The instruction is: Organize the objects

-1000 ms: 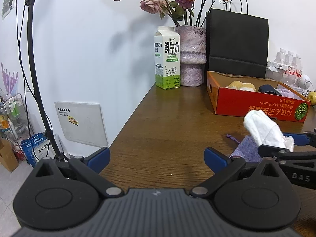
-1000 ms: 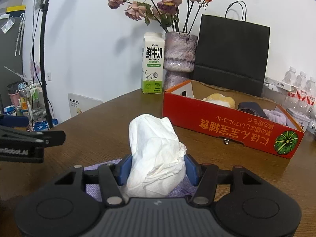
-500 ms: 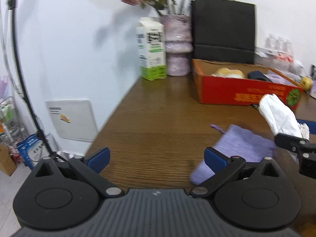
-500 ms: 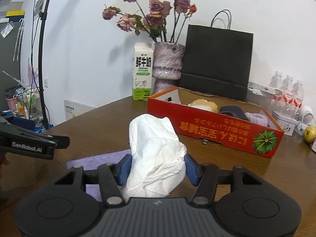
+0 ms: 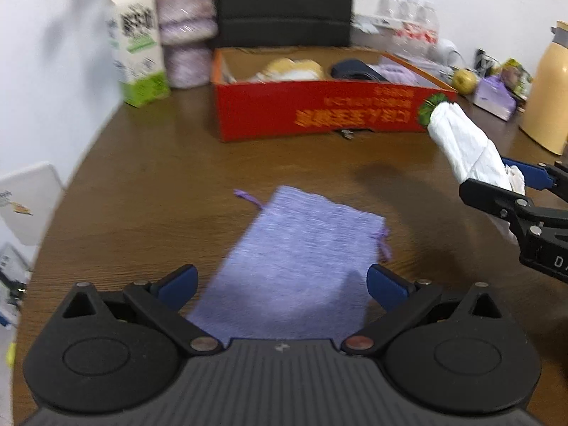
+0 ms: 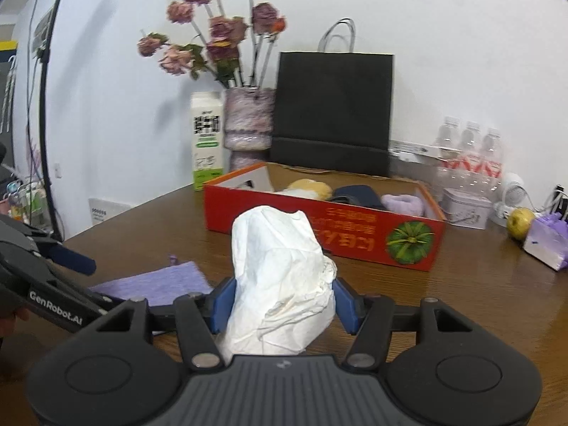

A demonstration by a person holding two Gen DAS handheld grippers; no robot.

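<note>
Over the last second the left gripper has swung away from the bare table edge and now looks straight down over the purple drawstring pouch, which has come from the side of its view to lie between its two blue fingertips. The right gripper has lifted and drawn back, so the red cardboard box now sits farther ahead of it.

This suggests the left tool is lining up to take the pouch while the right carries its load toward the box.

The left gripper's fingers are spread wide apart, one on each side of the pouch's near end, hovering above it and holding nothing. The pouch lies flat on the wooden table, on the near side of the red box and well apart from it.

The right gripper's fingers are pressed against a crumpled white paper bundle, held upright above the table, near the box's front wall.
</note>
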